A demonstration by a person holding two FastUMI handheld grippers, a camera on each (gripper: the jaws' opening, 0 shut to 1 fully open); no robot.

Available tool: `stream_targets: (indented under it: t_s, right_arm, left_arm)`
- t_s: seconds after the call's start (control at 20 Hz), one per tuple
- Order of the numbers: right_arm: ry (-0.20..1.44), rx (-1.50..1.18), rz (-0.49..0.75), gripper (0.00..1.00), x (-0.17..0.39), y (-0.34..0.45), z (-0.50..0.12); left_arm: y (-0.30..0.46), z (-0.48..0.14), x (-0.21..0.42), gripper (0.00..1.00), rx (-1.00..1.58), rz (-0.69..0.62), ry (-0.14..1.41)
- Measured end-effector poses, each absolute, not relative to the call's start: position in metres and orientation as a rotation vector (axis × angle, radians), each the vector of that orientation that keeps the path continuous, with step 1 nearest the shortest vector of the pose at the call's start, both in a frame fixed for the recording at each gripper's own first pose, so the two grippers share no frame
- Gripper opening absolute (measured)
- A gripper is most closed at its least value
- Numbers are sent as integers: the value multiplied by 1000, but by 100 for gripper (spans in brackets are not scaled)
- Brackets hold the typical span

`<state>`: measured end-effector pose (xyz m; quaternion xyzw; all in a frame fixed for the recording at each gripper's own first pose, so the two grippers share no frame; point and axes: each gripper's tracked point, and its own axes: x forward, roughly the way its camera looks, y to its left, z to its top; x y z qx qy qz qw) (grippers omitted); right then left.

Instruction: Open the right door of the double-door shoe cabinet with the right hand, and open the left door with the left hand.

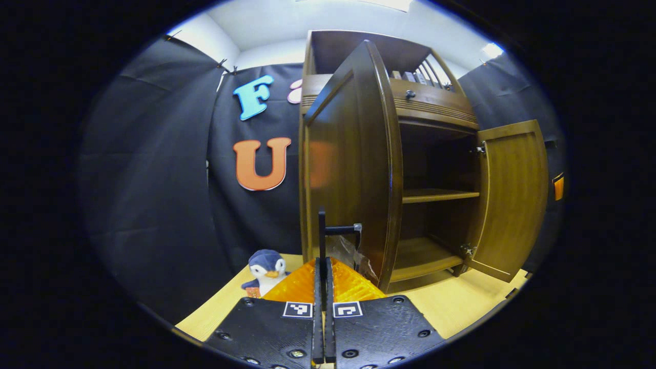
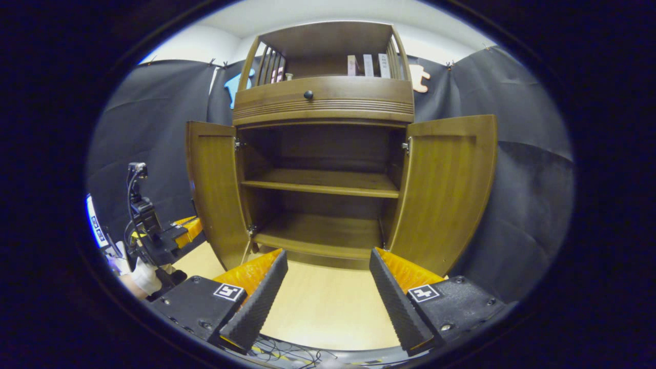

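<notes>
We saw our left gripper (image 1: pixel 323 287) with jaws pressed together on a thin black door handle (image 1: pixel 322 241), and our right gripper (image 2: pixel 328 287) spread wide, empty. Beyond, on the pale desk (image 2: pixel 318 307), the glossy dark-wood shoe cabinet (image 2: pixel 323 154) stood with curved left door (image 2: pixel 215 189) and right door (image 2: pixel 446 189) both swung open.

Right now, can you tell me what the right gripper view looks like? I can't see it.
A wooden shoe cabinet stands with its left door and right door both swung wide, showing bare shelves inside. The right gripper is open in front of it, holding nothing, over a pale floor.
</notes>
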<state>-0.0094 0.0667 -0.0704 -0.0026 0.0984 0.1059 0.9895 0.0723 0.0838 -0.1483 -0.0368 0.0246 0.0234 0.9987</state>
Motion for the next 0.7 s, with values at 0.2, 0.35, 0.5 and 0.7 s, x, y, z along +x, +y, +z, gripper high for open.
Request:
stream_targets:
  t_s: [0.2, 0.35, 0.5, 0.7]
  right_arm:
    - [192, -3, 230, 100, -7, 74, -68]
    - [195, -5, 240, 100, -4, 78, -68]
    - [207, -8, 255, 100, -3, 83, -72]
    - [225, -12, 273, 100, -3, 89, -77]
  left_arm:
    - [118, -149, 68, 1, -65, 88, 37]
    - [135, -150, 68, 1, -89, 41, 29]
    - [144, -151, 68, 1, -92, 4, 23]
    - [157, -151, 72, 1, -88, -54, 31]
